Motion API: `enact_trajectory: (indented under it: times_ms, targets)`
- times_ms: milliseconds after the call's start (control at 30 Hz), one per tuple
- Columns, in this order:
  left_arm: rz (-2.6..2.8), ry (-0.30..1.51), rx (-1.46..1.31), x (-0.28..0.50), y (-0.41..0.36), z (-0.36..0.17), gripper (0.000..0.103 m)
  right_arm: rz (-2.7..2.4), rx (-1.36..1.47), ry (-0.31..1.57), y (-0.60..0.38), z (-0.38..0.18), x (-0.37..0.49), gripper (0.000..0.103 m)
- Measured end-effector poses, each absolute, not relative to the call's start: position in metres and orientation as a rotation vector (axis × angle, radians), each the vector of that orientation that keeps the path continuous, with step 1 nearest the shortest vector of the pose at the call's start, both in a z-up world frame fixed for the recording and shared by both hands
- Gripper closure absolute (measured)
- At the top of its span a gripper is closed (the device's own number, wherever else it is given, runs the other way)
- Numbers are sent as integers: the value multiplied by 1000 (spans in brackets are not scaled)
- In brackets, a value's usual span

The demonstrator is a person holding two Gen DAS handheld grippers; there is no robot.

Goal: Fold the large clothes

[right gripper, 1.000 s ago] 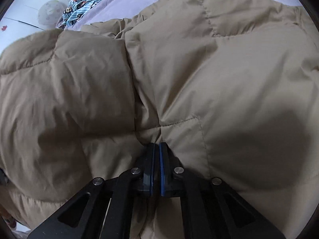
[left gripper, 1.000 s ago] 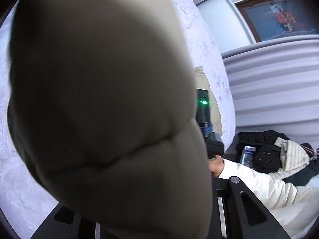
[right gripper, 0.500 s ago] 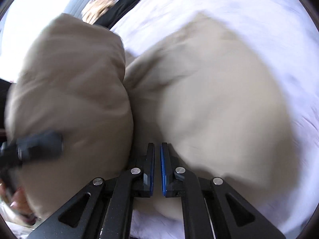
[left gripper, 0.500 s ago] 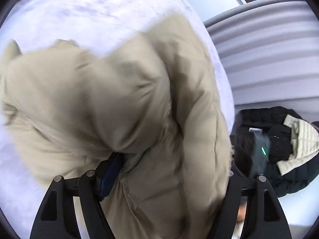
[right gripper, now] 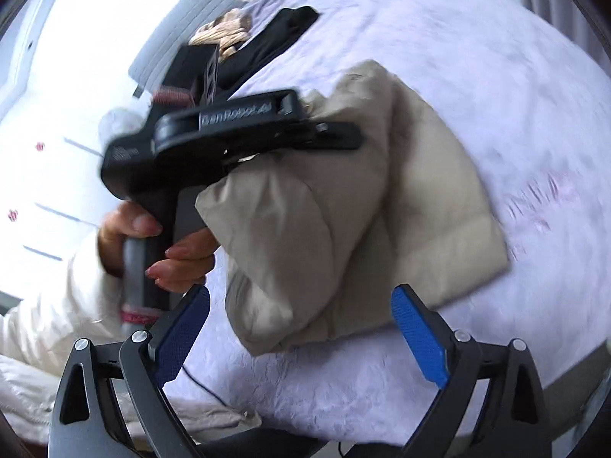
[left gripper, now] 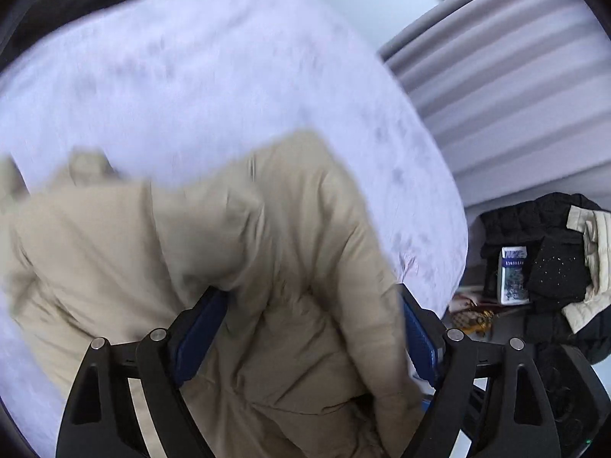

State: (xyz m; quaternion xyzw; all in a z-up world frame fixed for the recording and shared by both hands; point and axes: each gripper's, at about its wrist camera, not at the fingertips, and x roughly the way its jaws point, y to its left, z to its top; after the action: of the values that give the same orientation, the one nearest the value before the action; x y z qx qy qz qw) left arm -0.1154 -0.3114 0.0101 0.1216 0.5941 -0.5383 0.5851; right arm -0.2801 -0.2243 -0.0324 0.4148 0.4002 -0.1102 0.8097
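Note:
A beige puffer jacket (right gripper: 382, 198) lies folded in a bundle on the white bedspread (right gripper: 496, 57). In the left wrist view the jacket (left gripper: 191, 267) fills the lower half. My left gripper (left gripper: 309, 332) is open, with the padded fabric bulging between its blue pads without being pinched. From the right wrist view the left gripper (right gripper: 340, 133) rests over the bundle's left side. My right gripper (right gripper: 301, 332) is open and empty, just short of the jacket's near edge.
A black garment (right gripper: 275, 38) and a tan item (right gripper: 225, 30) lie at the far side of the bed. Beside the bed, a pile of black and cream clothes (left gripper: 553, 252) with a small blue box (left gripper: 513, 278) sits on the floor. A ribbed grey headboard (left gripper: 515, 95) is behind.
Both grippers have opened. The right one let go of the jacket and pulled back from it. The jacket has dropped onto the bed as a folded bundle.

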Motion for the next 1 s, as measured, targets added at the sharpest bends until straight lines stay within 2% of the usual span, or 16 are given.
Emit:
enact_trajectory:
  times_ms: [67, 100, 133, 167, 233, 300, 400, 567, 700, 867, 900, 967, 1000]
  targets:
    - [-1221, 1259, 285, -81, -279, 25, 17, -283, 824, 878, -223, -33, -266, 14]
    - [-1176, 1192, 290, -72, -268, 33, 17, -321, 799, 878, -226, -33, -257, 35]
    - [-1125, 1144, 296, -62, -259, 36, 17, -344, 784, 872, -229, -33, -251, 71]
    - [-1070, 1109, 309, -54, -252, 35, 17, -376, 773, 874, -234, -34, -248, 80]
    - [-942, 1070, 387, -35, -236, 16, 17, -414, 796, 856, -246, -36, -252, 86]
    - [-836, 1125, 458, -19, -226, -18, 17, -461, 805, 862, -252, -44, -267, 87]
    - [-823, 1204, 386, -12, -225, -49, 17, -502, 856, 886, -253, -63, -287, 87]
    - [-870, 1079, 496, -43, -284, -58, 17, -563, 910, 896, -279, -88, -307, 87]
    - [-871, 1112, 477, -51, -323, -74, 17, -606, 940, 891, -308, -121, -327, 86]
    - [-859, 1094, 499, -54, -322, -79, 16, -505, 1132, 909, -352, -156, -341, 80]
    - [-859, 1090, 491, -53, -317, -78, 16, -494, 1141, 918, -358, -150, -342, 73]
    - [-864, 1088, 465, -51, -310, -78, 15, -507, 1059, 910, -364, -122, -352, 68]
    - [-866, 1085, 454, -50, -306, -78, 15, -492, 1017, 871, -368, -104, -356, 62]
